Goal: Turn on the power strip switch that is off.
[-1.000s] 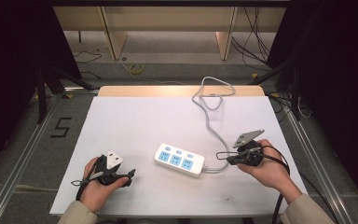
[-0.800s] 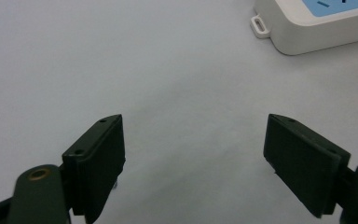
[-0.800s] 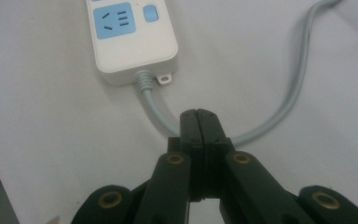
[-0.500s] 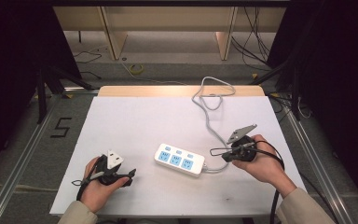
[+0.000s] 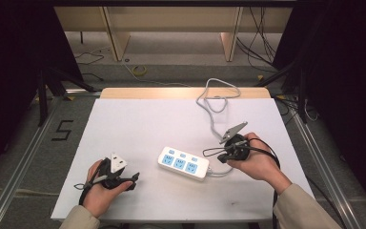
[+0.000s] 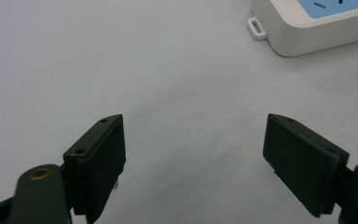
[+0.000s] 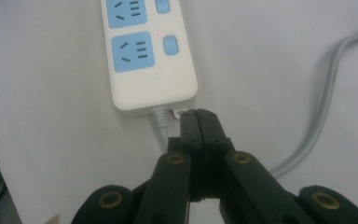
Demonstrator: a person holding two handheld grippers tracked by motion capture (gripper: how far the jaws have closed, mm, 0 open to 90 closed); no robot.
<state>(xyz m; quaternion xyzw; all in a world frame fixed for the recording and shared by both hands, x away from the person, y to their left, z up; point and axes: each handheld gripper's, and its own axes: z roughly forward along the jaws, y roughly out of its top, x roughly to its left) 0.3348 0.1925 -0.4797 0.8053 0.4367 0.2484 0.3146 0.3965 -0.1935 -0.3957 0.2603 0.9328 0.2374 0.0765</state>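
The white plastic power strip (image 5: 184, 163), a rounded bar with blue sockets, lies at lower centre on the smooth white table (image 5: 138, 124) (much free surface around); right gripper (image 5: 206, 152) closed at its cable end, left gripper (image 5: 136, 177) open, empty

Grey floor (image 5: 24, 143), wooden shelving (image 5: 171, 24) behind

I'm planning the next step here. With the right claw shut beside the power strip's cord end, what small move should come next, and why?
Probably nudge the right claw forward against the power strip. Its jaws are shut, nothing is held, and the tips sit at the strip's cord end. The left claw waits open.
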